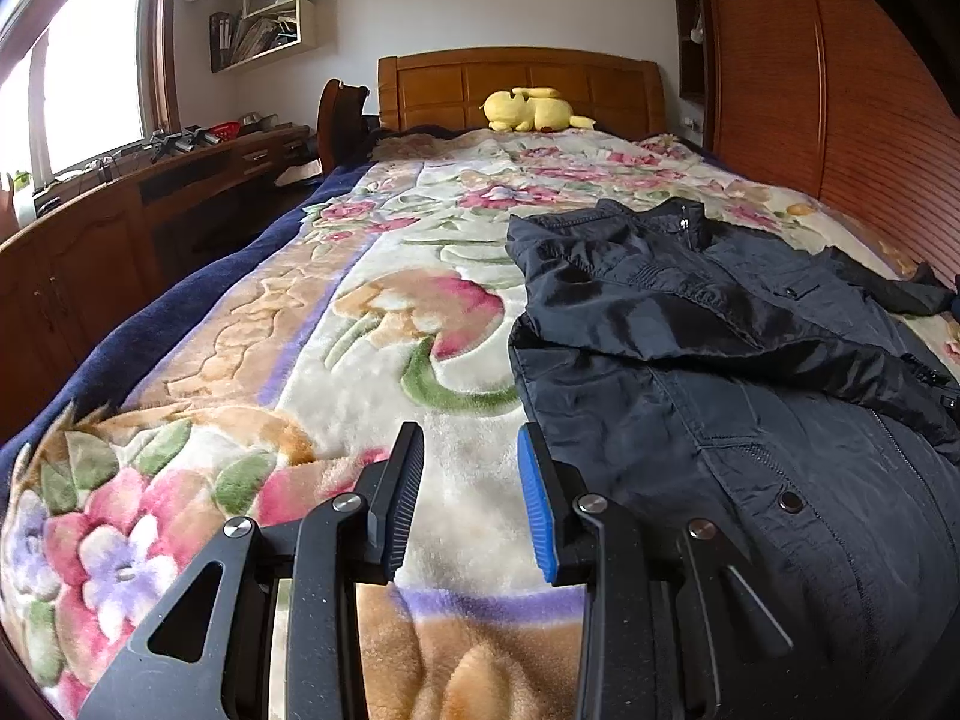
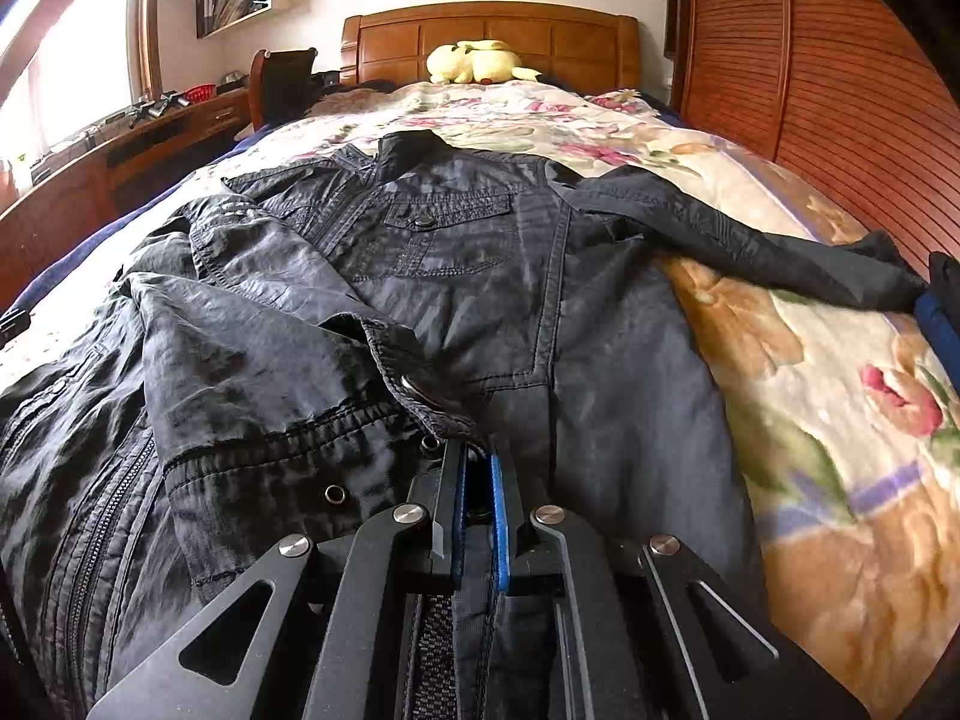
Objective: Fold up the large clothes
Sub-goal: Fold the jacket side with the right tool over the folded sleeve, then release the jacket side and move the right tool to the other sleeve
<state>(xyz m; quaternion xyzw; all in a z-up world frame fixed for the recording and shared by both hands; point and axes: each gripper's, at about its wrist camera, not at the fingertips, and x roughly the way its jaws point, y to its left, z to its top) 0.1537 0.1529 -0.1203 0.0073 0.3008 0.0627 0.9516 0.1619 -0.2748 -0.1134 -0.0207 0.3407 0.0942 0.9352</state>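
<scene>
Jacket (image 2: pixel 468 276), one, lies beneath two grippers, right gripper (image 2: pixel 478 468) pinching it.

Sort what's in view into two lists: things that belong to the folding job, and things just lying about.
Belongs to the job:
- dark jacket, spread on the floral blanket
- right tool, shut on the jacket's sleeve cuff
- left tool, open over the blanket, holding nothing

Just lying about:
- yellow plush toy by the headboard
- wall shelves
- desk clutter under the window

jacket (image 2: pixel 456 276) on blanket (image 1: pixel 372 324), plush toy (image 1: pixel 531 110) behind
</scene>
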